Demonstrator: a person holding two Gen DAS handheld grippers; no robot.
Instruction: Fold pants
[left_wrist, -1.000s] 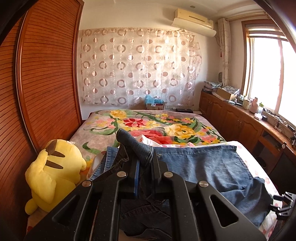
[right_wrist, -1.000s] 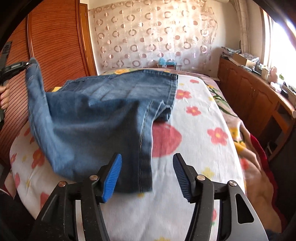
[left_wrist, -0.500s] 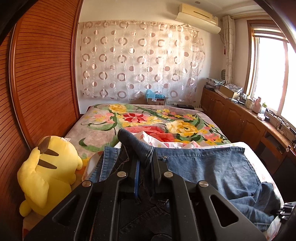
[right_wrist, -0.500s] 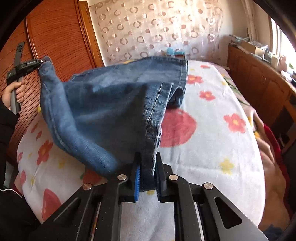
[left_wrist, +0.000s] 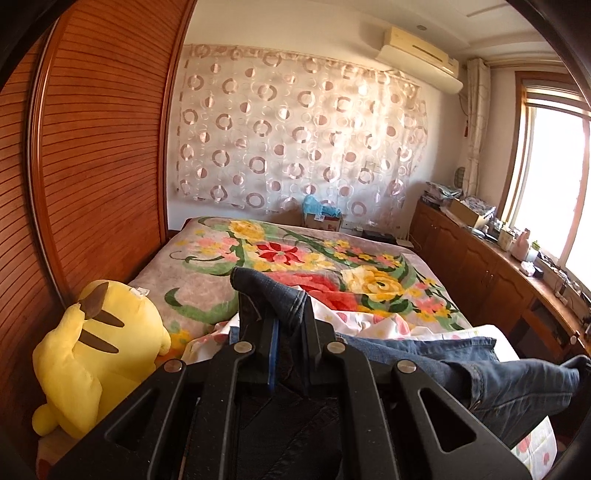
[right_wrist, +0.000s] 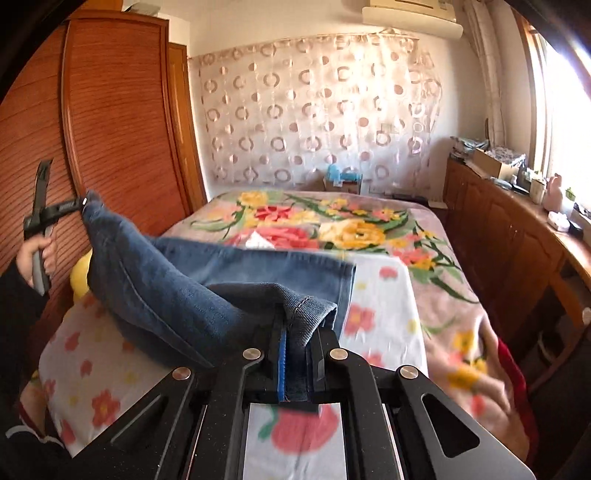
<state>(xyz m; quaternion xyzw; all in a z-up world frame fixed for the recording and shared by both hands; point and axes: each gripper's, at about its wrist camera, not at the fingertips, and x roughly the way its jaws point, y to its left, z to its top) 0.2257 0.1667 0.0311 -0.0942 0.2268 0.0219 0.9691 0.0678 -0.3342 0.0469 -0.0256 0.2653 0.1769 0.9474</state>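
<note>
The blue jeans (right_wrist: 173, 291) hang stretched between my two grippers above the bed. My right gripper (right_wrist: 295, 332) is shut on a hemmed edge of the jeans. My left gripper (left_wrist: 286, 325) is shut on another corner of the jeans (left_wrist: 498, 373), which trail off to the right. In the right wrist view the left gripper (right_wrist: 79, 205) shows at far left, held up by a hand, with denim pinched in it. The far part of the jeans still rests on the white flowered sheet (right_wrist: 384, 314).
A yellow plush toy (left_wrist: 96, 354) lies at the bed's left edge by the wooden wardrobe (left_wrist: 92, 166). A flowered blanket (left_wrist: 288, 254) covers the far half of the bed. Wooden cabinets (right_wrist: 517, 240) with clutter run along the right under the window.
The right gripper has shut on the jeans' edge and lifted it. Both grippers have risen, and the jeans now hang between them, more off the bed.
</note>
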